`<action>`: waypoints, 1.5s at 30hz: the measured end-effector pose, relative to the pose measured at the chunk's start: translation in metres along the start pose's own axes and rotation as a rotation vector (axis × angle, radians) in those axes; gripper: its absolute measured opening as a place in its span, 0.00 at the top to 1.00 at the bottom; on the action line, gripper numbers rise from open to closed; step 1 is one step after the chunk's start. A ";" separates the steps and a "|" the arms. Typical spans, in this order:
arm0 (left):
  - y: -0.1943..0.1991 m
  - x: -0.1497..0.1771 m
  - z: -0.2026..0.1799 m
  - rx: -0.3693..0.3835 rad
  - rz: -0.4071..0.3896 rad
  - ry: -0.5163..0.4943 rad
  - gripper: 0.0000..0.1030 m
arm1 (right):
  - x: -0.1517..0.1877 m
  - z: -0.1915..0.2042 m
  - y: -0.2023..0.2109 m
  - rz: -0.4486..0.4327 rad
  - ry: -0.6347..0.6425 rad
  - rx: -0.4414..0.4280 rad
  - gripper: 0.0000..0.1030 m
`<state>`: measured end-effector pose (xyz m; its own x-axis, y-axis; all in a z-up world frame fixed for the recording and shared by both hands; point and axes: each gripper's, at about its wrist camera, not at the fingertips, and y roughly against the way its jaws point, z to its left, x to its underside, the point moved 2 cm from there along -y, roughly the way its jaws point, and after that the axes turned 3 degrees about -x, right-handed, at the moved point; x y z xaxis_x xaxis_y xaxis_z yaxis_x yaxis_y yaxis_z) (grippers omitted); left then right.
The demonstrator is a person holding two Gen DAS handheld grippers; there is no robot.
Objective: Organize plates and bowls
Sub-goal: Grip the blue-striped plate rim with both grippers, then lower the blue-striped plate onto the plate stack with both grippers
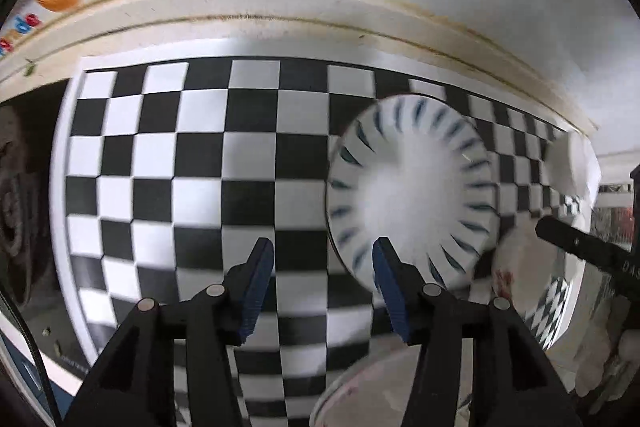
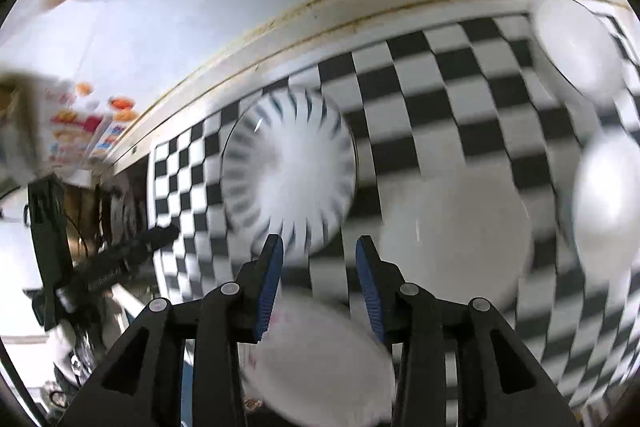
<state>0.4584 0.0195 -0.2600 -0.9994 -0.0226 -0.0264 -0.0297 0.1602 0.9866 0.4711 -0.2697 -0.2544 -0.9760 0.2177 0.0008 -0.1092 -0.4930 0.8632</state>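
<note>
In the left wrist view, the left gripper (image 1: pixel 322 259) points down over a black-and-white checkered mat (image 1: pixel 192 163) spread on the desk (image 1: pixel 280 15). Its jaws stand partly open with only the mat showing between the blue pads (image 1: pixel 256 291); nothing is held. Just right of the jaws lies a striped plate (image 1: pixel 412 187), white with dark blue radial dashes round its rim, resting flat on the mat; the right pad overlaps its near edge in the picture, though whether it touches is unclear. A pale plate (image 1: pixel 368 387) shows at the bottom edge, partly hidden by the gripper body. At the far right, the other gripper's black finger (image 1: pixel 580 247) reaches in. Everything is blurred.

In the right wrist view, the right gripper (image 2: pixel 319 259) is also aimed downward, jaws partly open and empty, with checkered mat (image 2: pixel 440 75) visible between them. The striped plate (image 2: pixel 288 171) sits just beyond the left pad. A plain white plate (image 2: pixel 456 227) lies to the right of it, near but apart. Another white dish (image 2: pixel 320 359) lies beneath the gripper, close to the camera. Two more white dishes, one at the upper right (image 2: pixel 576 47) and one at the right edge (image 2: pixel 608 195), rest on the mat; blur hides whether they are bowls or plates.
</note>
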 end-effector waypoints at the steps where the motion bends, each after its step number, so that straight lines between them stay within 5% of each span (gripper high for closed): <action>1: -0.011 -0.007 0.003 0.009 0.022 0.011 0.52 | -0.015 -0.001 -0.013 0.017 -0.009 0.006 0.60; 9: -0.054 -0.031 -0.001 0.022 0.105 -0.012 0.54 | -0.059 -0.026 -0.079 0.116 -0.054 0.068 0.60; 11: -0.061 -0.034 -0.007 0.023 0.106 -0.031 0.63 | -0.060 -0.032 -0.090 0.138 -0.064 0.063 0.61; 13: -0.065 -0.034 -0.013 0.049 0.116 -0.044 0.83 | -0.059 -0.035 -0.096 0.147 -0.068 0.058 0.66; 15: -0.064 -0.032 -0.019 0.010 0.095 -0.068 0.83 | -0.060 -0.034 -0.095 0.127 -0.058 0.048 0.87; 19: -0.058 -0.026 -0.031 -0.040 0.071 -0.107 0.83 | -0.053 -0.026 -0.095 0.114 -0.015 0.101 0.86; 31: 0.023 0.025 -0.044 -0.074 -0.052 -0.155 0.83 | -0.017 -0.002 -0.038 0.046 0.025 0.031 0.87; 45: 0.095 0.089 -0.047 -0.055 -0.116 -0.197 0.83 | 0.068 0.021 0.040 -0.007 0.087 -0.036 0.88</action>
<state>0.3675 -0.0141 -0.1611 -0.9737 0.1560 -0.1658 -0.1490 0.1138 0.9823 0.4041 -0.2571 -0.2098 -0.9877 0.1481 -0.0498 -0.1209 -0.5220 0.8443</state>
